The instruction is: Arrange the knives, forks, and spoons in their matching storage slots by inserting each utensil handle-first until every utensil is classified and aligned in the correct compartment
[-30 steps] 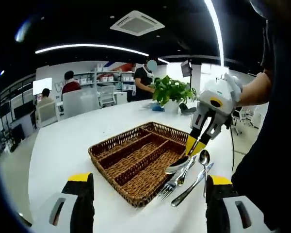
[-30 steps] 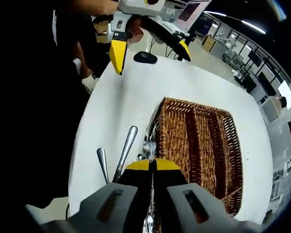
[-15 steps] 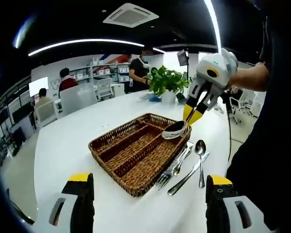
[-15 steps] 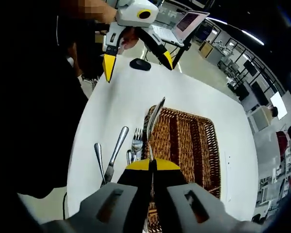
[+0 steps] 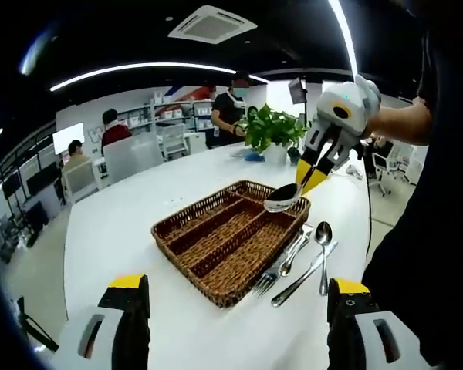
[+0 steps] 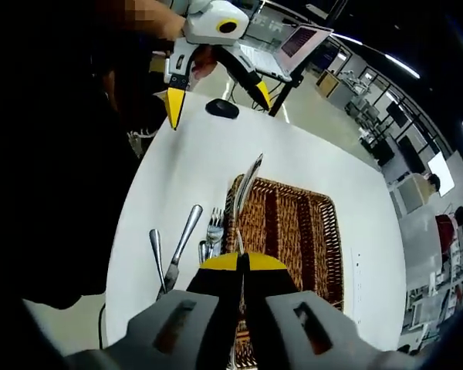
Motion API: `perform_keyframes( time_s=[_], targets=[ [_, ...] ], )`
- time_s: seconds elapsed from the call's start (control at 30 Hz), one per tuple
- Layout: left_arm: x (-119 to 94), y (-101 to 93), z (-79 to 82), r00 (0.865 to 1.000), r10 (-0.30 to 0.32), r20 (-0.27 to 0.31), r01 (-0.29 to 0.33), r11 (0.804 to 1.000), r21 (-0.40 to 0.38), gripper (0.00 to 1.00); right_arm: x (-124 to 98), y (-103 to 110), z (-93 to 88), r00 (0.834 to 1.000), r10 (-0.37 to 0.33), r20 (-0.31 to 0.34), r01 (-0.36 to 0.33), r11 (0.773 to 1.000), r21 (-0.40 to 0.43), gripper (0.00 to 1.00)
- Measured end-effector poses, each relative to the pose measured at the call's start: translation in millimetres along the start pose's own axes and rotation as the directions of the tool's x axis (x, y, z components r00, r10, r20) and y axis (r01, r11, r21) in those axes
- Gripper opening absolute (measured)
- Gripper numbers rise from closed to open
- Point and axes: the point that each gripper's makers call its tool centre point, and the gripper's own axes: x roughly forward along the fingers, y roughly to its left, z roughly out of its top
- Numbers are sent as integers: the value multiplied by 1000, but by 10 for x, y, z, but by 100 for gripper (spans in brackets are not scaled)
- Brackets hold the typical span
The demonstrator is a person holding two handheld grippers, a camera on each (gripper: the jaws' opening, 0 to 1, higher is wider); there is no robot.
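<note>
carrying a spoon (image 5: 282, 202) toward its slot looks like the step in hand, judged from how things lie.

left gripper view: left gripper (image 5: 230, 297) hangs low over the white surface (image 5: 116, 231) on the near side of the wicker tray (image 5: 230, 239), fingers (image 5: 127, 287) wide apart, nothing between them. right gripper (image 5: 312, 179) comes in above the tray's far right corner, fingers together and clamped on the spoon, bowl tilted over the tray rim, spoon clear of the wicker. tray compartments look bare. just right of the tray on the surface lie a fork (image 5: 276, 271), a second spoon (image 5: 323, 250), and at least two more utensils crossing each other, too tangled to sort. a potted plant (image 5: 272, 131) stands beyond the tray.

right gripper view: right gripper (image 6: 243, 262) pinches the spoon (image 6: 245, 189), its handle running forward past the fingertips and over the tray (image 6: 293, 231) edge. tray runs lengthwise ahead with long compartments. left of the tray lie the fork (image 6: 214, 225), a knife (image 6: 181, 245) and a small utensil (image 6: 156, 254). left gripper (image 6: 216, 81) shows beyond the tray, spread open. a dark mouse (image 6: 222, 109) sits far past the tray.

next move, as a guess: pick one compartment for spoons, line the handle along it, lower handle-first and release. risk: the spoon is held near the bowl, so it may swing or land across a divider.
</note>
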Motion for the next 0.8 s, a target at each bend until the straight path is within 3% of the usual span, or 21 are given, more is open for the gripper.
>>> perform_keyframes(
  time_s=[0.37,0.8],
  targets=[
    [9,43,24,1000,11,-2,-11,1000,-16,100,23,-291,-46,1000,-15,-6,15,1000,-8,0],
    [59,160,11,999,27,-18,-28,999,-17,100,209,-562,-137,1000,7,-11,-7,1000,0,0]
  ],
)
